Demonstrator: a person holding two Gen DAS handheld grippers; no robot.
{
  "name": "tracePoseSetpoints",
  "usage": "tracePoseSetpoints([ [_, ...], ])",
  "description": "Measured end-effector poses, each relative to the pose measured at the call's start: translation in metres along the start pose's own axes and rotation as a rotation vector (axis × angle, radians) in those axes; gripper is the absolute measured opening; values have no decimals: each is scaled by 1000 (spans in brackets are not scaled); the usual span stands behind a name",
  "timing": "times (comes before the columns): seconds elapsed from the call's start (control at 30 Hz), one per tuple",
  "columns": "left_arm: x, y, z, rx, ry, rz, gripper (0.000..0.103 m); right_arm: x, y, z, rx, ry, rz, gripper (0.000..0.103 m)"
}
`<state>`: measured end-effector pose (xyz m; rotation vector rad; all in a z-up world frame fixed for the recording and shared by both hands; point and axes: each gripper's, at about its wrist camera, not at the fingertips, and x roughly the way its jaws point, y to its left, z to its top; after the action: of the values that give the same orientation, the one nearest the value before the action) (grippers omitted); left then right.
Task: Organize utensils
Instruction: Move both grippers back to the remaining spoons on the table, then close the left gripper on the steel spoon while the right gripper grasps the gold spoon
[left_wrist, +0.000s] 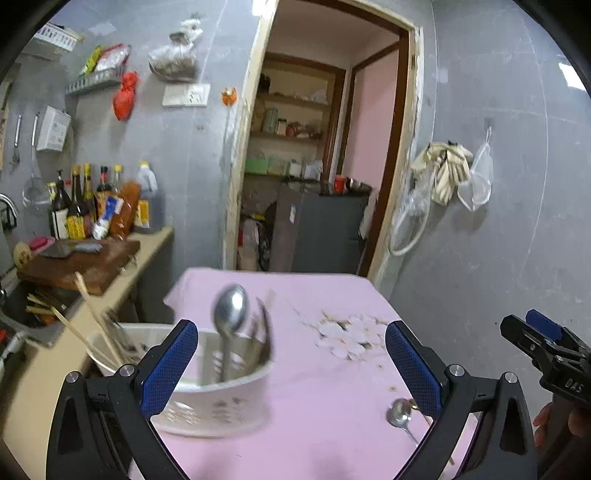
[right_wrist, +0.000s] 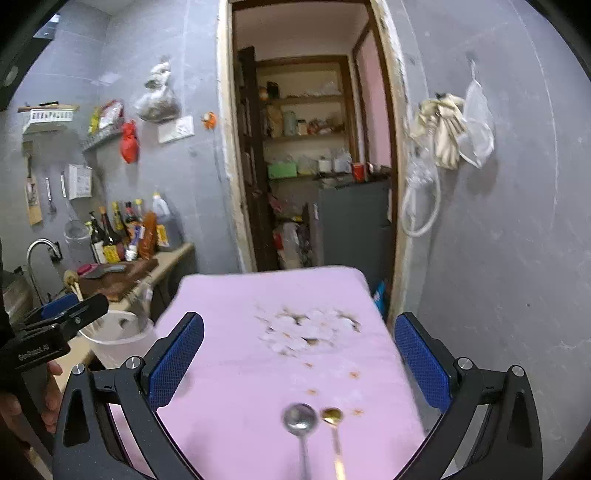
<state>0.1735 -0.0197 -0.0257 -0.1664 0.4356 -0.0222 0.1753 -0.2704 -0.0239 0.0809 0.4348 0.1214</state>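
Pink tablecloth (right_wrist: 258, 369), grey tiled walls (right_wrist: 498, 258)

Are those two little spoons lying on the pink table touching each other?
Apart. The right wrist view shows a thin strip of pink cloth between the silver spoon bowl and the gold spoon bowl, and the handles run side by side without meeting.

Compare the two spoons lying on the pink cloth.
The silver spoon has a larger, rounder bowl than the gold spoon. The silver spoon is grey steel; the gold spoon is yellow and slimmer. Both lie flat side by side on the pink cloth, bowls pointing away from the right gripper.
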Motion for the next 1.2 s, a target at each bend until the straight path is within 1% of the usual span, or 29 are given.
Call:
tracePoseSetpoints([
  [0.23,32,-39,-30,-14,79,9,102,29,-57,-33,24,89,-18,102],
  [0.33,49,-50,-46,-10,127,0,102,51,-78,-55,17,156,-17,101],
  [0.43,71,-58,-63,-16,198,-35,102,68,-91,-75,7,225,1,101],
  [0.5,84,-61,-71,-17,245,-57,102,77,-93,-86,-5,264,13,101],
  [0.57,93,-63,-77,-16,276,-74,101,87,-93,-98,-27,302,29,101],
  [0.63,103,-64,-83,-15,308,-93,95,94,-89,-107,-45,324,40,101],
  [0.7,112,-67,-89,-14,345,-114,85,103,-83,-115,-72,348,51,101],
  [0.73,116,-67,-91,-14,358,-124,82,108,-79,-119,-82,361,60,101],
  [0.8,125,-68,-96,-16,389,-147,71,113,-74,-123,-98,379,71,101],
  [0.83,129,-70,-97,-16,405,-159,68,115,-71,-125,-108,390,72,101],
  [0.9,138,-73,-100,-17,436,-188,58,121,-66,-132,-129,413,76,101],
  [0.93,141,-74,-101,-17,448,-198,55,123,-65,-133,-136,422,75,101],
  [1.0,147,-74,-106,-17,471,-215,47,127,-63,-136,-153,448,75,101],
  [1.07,150,-76,-108,-17,488,-227,42,130,-61,-137,-165,469,65,101],
  [1.13,153,-78,-111,-16,504,-241,39,135,-60,-141,-174,500,36,101],
  [1.2,155,-80,-111,-11,513,-252,37,135,-63,-140,-168,500,9,101],
])
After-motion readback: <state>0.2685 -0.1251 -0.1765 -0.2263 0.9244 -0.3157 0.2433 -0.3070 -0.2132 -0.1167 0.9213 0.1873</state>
